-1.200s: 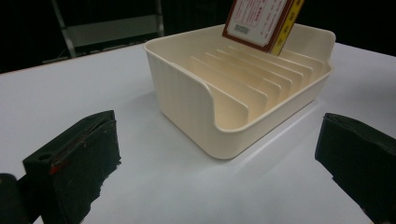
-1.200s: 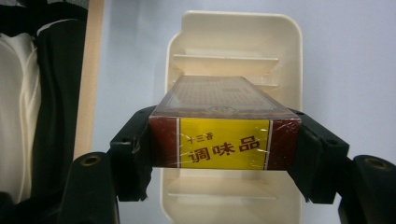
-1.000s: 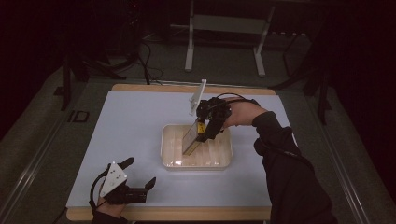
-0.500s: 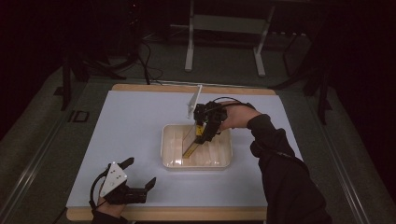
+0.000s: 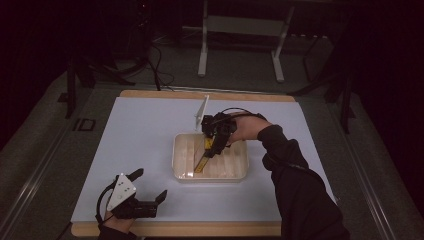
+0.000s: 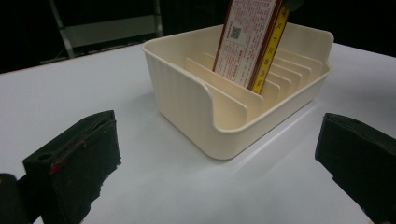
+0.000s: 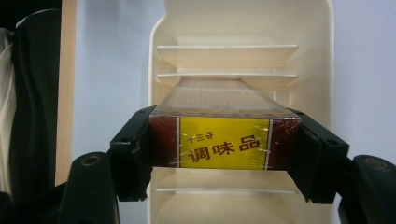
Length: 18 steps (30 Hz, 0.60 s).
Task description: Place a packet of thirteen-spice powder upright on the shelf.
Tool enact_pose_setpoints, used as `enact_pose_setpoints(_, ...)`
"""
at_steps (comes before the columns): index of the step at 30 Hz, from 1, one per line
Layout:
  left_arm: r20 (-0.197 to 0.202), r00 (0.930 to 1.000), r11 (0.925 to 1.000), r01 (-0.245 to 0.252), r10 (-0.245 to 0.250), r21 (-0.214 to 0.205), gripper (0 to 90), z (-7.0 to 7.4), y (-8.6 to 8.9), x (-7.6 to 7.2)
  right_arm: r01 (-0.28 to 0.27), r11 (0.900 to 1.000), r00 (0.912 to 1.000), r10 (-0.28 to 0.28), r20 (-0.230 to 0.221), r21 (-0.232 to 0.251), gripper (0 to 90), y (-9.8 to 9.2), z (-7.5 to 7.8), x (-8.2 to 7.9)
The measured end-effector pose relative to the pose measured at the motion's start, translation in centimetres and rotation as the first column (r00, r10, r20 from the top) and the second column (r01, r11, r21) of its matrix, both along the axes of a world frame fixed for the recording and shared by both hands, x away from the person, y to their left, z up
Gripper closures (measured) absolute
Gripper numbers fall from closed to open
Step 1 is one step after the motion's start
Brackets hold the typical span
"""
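Item, bench: we recorded a white-topped surface carrying one cream slotted rack, its dividers running across its width.

Item, box: flat, red and yellow; we noted its long axis tilted steeply, the lower end down between two dividers and the top clamped in the right gripper, directly above the rack.

Item, left gripper: jaws spread wide with nothing between them, well apart from the rack near the bench's front edge.

Reads "调味品" in black, smaller "十三香" above, on yellow label of box; QR code on box's side, text illegible.
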State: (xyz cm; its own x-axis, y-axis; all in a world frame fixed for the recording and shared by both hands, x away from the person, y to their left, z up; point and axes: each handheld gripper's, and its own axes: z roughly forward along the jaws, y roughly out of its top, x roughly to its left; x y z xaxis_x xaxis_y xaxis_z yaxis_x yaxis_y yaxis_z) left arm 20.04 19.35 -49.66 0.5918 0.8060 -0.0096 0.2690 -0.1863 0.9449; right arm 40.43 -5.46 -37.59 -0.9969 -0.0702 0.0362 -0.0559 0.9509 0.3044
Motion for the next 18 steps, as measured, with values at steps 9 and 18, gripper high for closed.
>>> enact_pose_setpoints(9, -0.001, 1.0, 1.0, 0.0, 0.0, 0.001, 0.0, 0.0, -0.1, 0.0, -0.003, 1.0, 1.0, 0.003, 0.002, -0.003, 31.9, 0.8, -0.8, 0.0)
enact_pose_setpoints(18, 0.0, 1.0, 1.0, 0.002, -0.002, 0.002, 0.0, 0.0, 0.0, 0.0, -0.004, 0.9999, 0.9999, 0.004, 0.015, -0.015, 31.9, 1.6, -1.5, -0.1)
